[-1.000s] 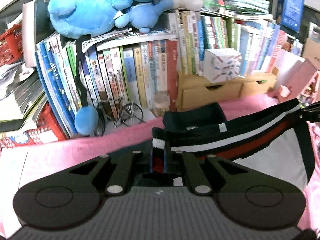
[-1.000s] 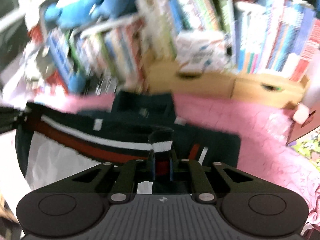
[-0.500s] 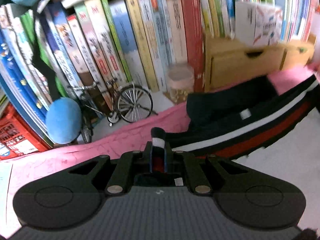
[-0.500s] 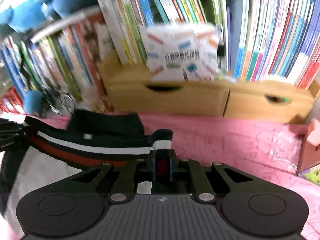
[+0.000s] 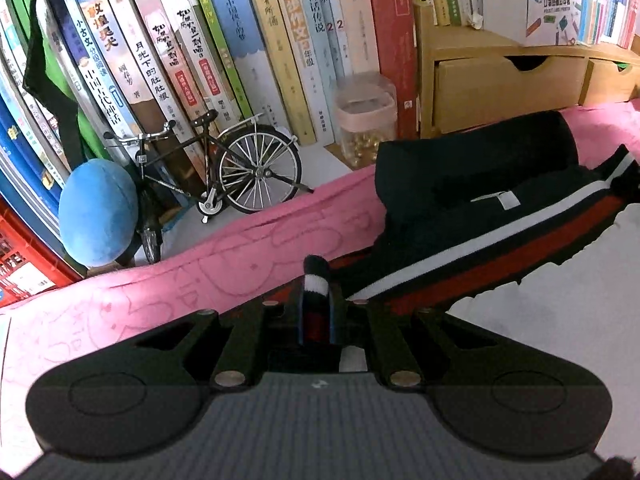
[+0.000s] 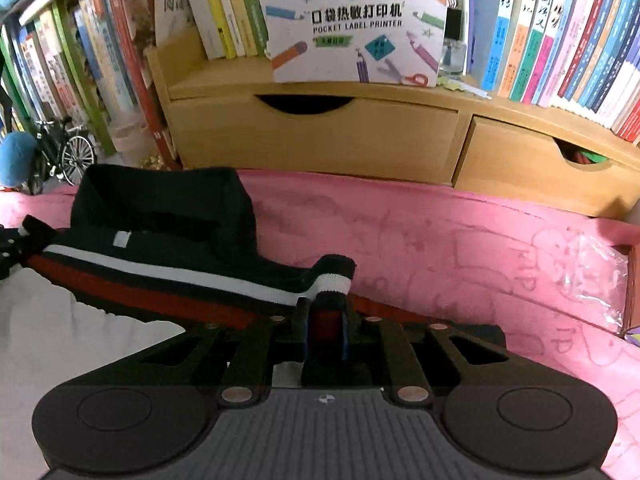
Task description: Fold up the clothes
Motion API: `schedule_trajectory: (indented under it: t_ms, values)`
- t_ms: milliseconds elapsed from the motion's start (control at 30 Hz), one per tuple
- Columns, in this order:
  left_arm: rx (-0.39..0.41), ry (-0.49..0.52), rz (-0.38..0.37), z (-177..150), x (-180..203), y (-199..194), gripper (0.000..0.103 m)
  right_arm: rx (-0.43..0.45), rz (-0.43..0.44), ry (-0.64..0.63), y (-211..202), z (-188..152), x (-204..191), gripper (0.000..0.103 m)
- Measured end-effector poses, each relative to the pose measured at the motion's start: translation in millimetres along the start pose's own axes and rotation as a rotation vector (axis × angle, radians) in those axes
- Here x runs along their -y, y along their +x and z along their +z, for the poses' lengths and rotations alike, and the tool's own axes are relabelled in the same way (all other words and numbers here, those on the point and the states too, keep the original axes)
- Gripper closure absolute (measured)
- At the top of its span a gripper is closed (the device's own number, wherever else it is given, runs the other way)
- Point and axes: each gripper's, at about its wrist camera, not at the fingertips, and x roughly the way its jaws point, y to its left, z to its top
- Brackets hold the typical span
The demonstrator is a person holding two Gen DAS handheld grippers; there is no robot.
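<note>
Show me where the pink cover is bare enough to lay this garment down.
Free: the pink cover between the striped garment and the wooden drawers; also the stretch left of the garment. Crowded: beside the toy bicycle and jar.

Pink sheet [image 6: 460, 248] w/ cartoon print — striped garment [image 6: 168, 272] lies on it.

Garment [image 5: 500, 208] beyond right edge, claw-hidden below.
</note>
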Motion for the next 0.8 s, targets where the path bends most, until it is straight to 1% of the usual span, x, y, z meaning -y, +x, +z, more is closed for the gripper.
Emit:
schedule_trajectory:
  t_ms: [200, 367, 433, 467, 500, 533, 567, 600, 667, 700, 733, 767, 800]
  values:
    - [0.000, 0.000, 0.000, 0.0, 1.2, 2.7, 0.091, 0.003, 0.001, -0.016, 5.2, 1.0, 0.1, 0.084]
    - [0.023, 0.024, 0.009, -4.1, 4.0, 3.5, 0.091, 0.018, -0.012, -0.016, 7.2, -0.3, 1.2, 0.080]
    - [0.030, 0.038, 0.015, -5.0, 5.1, 3.6, 0.091, 0.023, -0.022, -0.009, 8.1, -0.4, 2.1, 0.075]
    - [0.026, 0.037, 0.012, -3.7, 4.6, 3.7, 0.091, 0.021, -0.027, 0.001, 8.4, 0.0, 3.5, 0.075]
    - [0.021, 0.029, 0.008, -2.5, 2.8, 3.0, 0.090, 0.019, -0.032, 0.011, 8.8, 0.5, 5.0, 0.069]
    - [0.012, 0.008, 0.003, -0.7, -2.2, 0.0, 0.085, 0.018, -0.038, 0.021, 9.1, 1.0, 6.4, 0.056]
    - [0.002, -0.013, -0.001, 1.1, -7.3, -3.1, 0.078, 0.012, -0.048, 0.030, 9.1, 2.0, 8.3, 0.051]
    - [-0.007, -0.035, -0.005, 2.9, -12.4, -6.2, 0.076, 0.002, -0.050, 0.042, 6.7, 3.6, 10.4, 0.047]
    - [-0.026, -0.059, -0.017, 3.2, -23.0, -15.8, 0.072, -0.015, -0.037, 0.067, -1.5, 6.8, 14.4, 0.046]
    - [-0.035, -0.070, -0.024, 3.2, -28.2, -20.6, 0.071, -0.012, -0.035, 0.073, -8.2, 6.6, 15.6, 0.042]
    - [-0.046, -0.056, -0.010, 2.0, -29.5, -25.6, 0.066, 0.000, -0.036, 0.074, -16.7, 5.0, 16.2, 0.038]
    - [-0.056, -0.041, 0.006, 0.7, -30.5, -30.6, 0.058, 0.012, -0.036, 0.076, -25.1, 3.4, 16.8, 0.037]
    - [-0.067, -0.025, 0.021, -0.6, -31.5, -35.6, 0.053, 0.022, -0.042, 0.070, -33.0, 0.8, 16.4, 0.034]
